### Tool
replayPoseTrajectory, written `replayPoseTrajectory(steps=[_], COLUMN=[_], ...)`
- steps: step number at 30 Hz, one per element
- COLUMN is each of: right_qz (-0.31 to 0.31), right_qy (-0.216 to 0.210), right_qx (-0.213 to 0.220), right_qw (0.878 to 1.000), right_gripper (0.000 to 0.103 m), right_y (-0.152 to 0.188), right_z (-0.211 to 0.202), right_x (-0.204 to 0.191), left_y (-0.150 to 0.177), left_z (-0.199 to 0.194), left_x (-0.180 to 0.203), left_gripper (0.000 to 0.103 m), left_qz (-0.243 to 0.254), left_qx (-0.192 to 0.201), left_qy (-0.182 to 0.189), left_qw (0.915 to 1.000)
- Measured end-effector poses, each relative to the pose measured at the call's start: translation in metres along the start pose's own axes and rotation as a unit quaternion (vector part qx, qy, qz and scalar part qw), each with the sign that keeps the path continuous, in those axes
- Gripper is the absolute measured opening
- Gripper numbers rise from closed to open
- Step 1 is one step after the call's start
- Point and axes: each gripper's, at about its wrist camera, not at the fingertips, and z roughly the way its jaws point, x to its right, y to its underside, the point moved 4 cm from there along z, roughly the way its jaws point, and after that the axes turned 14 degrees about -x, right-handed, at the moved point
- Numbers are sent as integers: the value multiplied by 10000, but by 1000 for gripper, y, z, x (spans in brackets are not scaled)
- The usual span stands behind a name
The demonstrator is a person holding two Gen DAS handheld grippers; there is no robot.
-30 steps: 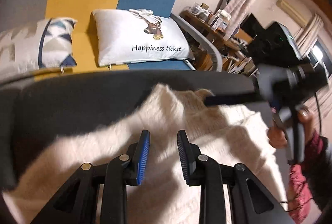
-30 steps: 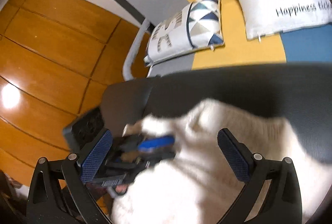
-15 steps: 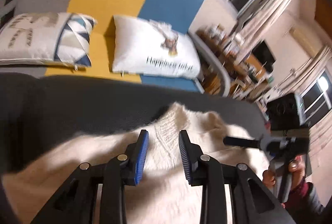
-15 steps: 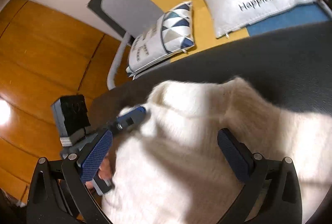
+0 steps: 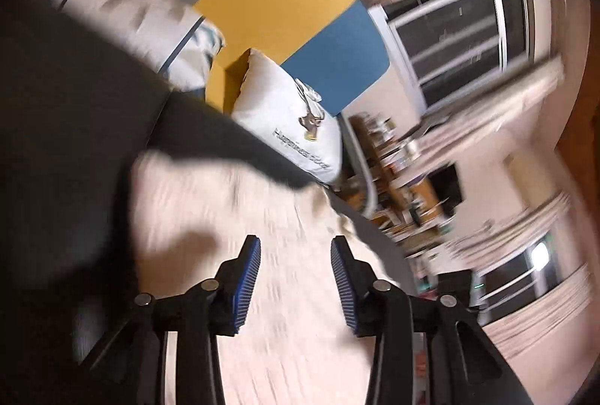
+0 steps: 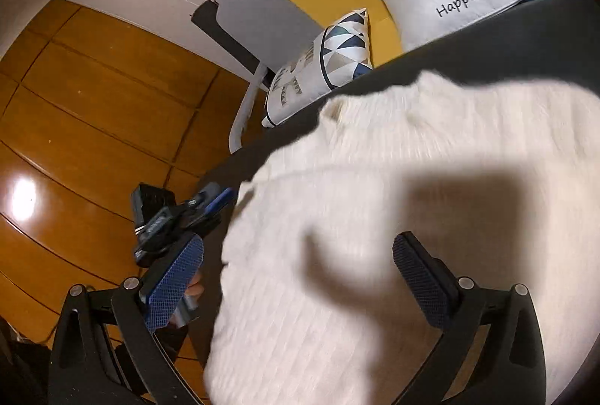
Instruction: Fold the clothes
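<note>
Your left gripper (image 5: pixel 294 270) is opening, empty over the sweater (image 6: pixel 375 217); right gripper (image 6: pixel 300 277) spread wide. Blurry, but that fold looks liable to slump loose.

The left wrist view was motion-blurred: the white sweater (image 5: pixel 262 236) showed no knit detail, and the shelf clutter (image 5: pixel 397 161) was unreadable. In the right wrist view, the sweater ran off the lower and right edges, and the left gripper (image 6: pixel 210 197) was partly hidden.
</note>
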Motion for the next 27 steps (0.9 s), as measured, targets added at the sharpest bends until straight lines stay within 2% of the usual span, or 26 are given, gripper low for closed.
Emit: replayPoseTrajectory(steps=[2, 6, 8, 13, 22, 23, 25, 26, 27], right_qz=[112, 635, 858, 991, 1090, 1122, 1226, 1305, 1479], right_qy=[86, 325, 201, 169, 127, 51, -99, -171, -228], right_qx=[137, 829, 1084, 1300, 1520, 1573, 1669, 1708, 1697], right_qw=[9998, 9940, 9902, 9864, 9823, 9811, 9783, 9765, 9741], right_gripper=[103, 103, 103, 103, 103, 103, 103, 103, 103], right_y=[15, 27, 28, 37, 44, 45, 47, 48, 48], right_z=[-8, -34, -40, -47, -49, -50, -54, -57, -58], right_x=[6, 30, 37, 41, 42, 42, 44, 46, 51], left_y=[25, 60, 74, 72, 54, 53, 51, 50, 51], left_z=[-8, -6, -2, 13, 15, 15, 14, 12, 12], left_x=[-10, -19, -22, -30, -43, -41, -36, -33, -33], left_gripper=[40, 41, 41, 41, 40, 39, 25, 23, 20], left_qz=[-328, -722, -884, -1317, -1888, -1760, -1488, -1315, -1322], left_qx=[-9, -149, -218, -48, 880, 945, 1087, 1203, 1242], left_qy=[104, 273, 358, 336, 325, 161, -218, -602, -664], left_qw=[9994, 9969, 9952, 9907, 9775, 9797, 9826, 9821, 9812])
